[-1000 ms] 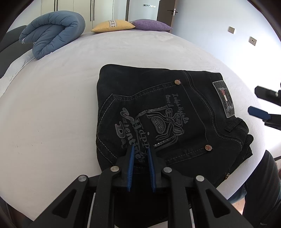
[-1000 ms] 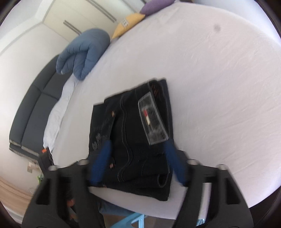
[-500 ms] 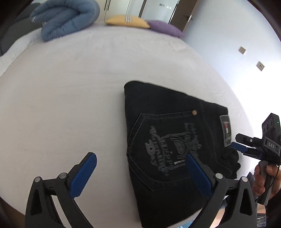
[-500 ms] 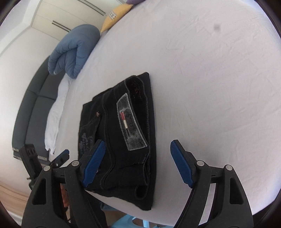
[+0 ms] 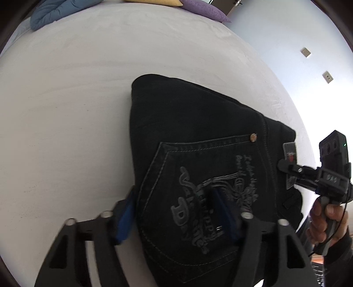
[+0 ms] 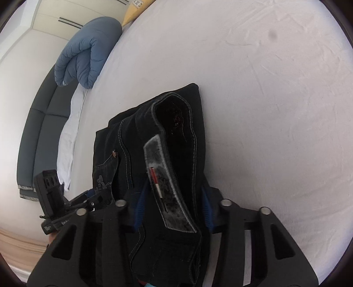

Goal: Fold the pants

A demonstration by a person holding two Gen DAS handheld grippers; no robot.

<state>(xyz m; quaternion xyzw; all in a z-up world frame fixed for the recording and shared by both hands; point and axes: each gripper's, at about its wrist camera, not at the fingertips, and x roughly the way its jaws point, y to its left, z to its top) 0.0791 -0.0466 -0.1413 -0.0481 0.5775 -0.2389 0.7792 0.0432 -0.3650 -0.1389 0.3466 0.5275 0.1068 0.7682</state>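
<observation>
The folded black jeans [image 5: 198, 136] lie near the front edge of the white bed [image 5: 66, 110], back pocket with grey embroidery facing up. My left gripper [image 5: 176, 216] straddles the left front part of the stack, its blue pads closing on the denim. My right gripper [image 6: 172, 207] holds the waistband end with the grey patch [image 6: 163, 181], the cloth bunched up between its blue pads. The jeans also show in the right wrist view [image 6: 176, 123]. The right gripper also shows in the left wrist view [image 5: 293, 170].
A rolled blue duvet [image 6: 88, 55] lies at the far side of the bed, with yellow [image 5: 154, 1] and purple [image 5: 205, 10] pillows beyond. A dark sofa [image 6: 37, 132] stands past the bed. The bed edge is just below both grippers.
Both grippers were open above the jeans half a second ago. They have now come down and closed on the stack, left on the pocket side, right on the waistband end.
</observation>
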